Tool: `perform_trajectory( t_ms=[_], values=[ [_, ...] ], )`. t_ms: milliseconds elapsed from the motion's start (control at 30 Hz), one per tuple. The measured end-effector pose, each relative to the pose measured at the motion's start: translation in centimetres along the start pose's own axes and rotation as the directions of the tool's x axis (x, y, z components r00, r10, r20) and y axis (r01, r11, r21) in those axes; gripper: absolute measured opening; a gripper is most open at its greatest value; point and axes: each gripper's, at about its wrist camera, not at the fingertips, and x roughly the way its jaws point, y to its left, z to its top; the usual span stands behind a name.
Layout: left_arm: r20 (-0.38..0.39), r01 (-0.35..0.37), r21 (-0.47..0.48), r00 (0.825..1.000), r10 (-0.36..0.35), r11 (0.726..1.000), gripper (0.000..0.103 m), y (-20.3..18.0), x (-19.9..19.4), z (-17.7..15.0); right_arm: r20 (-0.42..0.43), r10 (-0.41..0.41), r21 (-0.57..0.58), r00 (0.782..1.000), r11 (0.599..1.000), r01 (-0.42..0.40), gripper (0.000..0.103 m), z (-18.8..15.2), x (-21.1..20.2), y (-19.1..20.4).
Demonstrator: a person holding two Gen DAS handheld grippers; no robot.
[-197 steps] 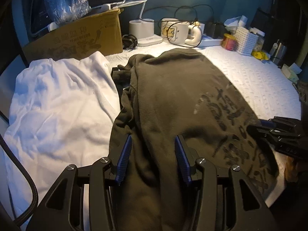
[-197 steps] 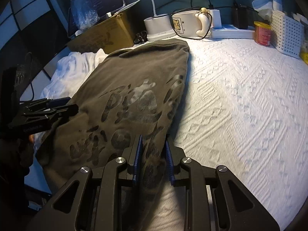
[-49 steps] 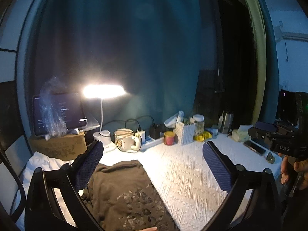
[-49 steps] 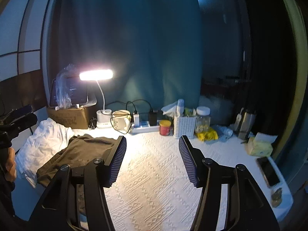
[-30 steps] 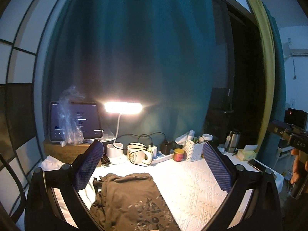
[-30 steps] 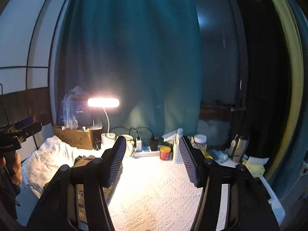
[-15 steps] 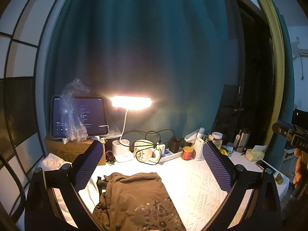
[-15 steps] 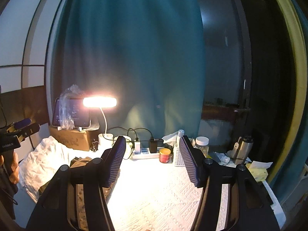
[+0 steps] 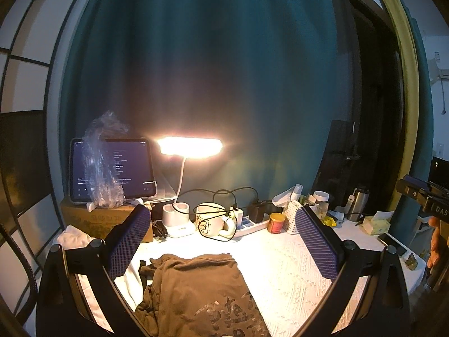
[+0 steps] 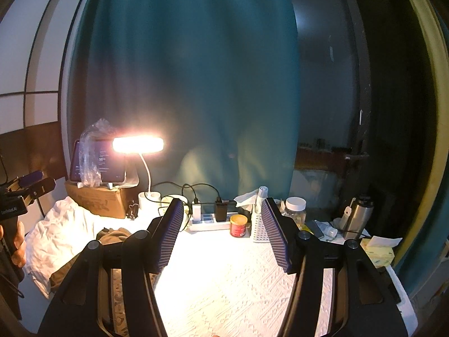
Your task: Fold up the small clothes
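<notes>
Grippers raised and clear of the cloth compared with seconds ago: left hand-held gripper point(image 9: 223, 241) spread wide, right hand-held gripper point(image 10: 223, 234) likewise released, nothing held. Olive printed T-shirt point(image 9: 202, 289) folded into a narrow strip on the white textured worktop point(image 9: 283, 269), beside rumpled white cloth point(image 10: 56, 238). Fold judged complete; soft knit, cracked print.

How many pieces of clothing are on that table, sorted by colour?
Olive-brown printed garment: 1
White garment: 1
Total: 2
Both lie flat on the white tablecloth, the white one to the left of the brown. Neither tool holds either; both are open.
</notes>
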Motion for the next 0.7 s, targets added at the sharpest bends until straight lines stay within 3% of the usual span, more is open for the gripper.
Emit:
perform_trajectory(
  t_ms=[700],
  values=[
    [-0.013, 0.001, 0.000, 1.000, -0.001, 1.000, 0.102, 0.3, 1.5, -0.2, -0.028, 0.009, -0.001, 1.000, 1.000, -0.009, 0.061, -0.3, 2.1, -0.5]
  ],
)
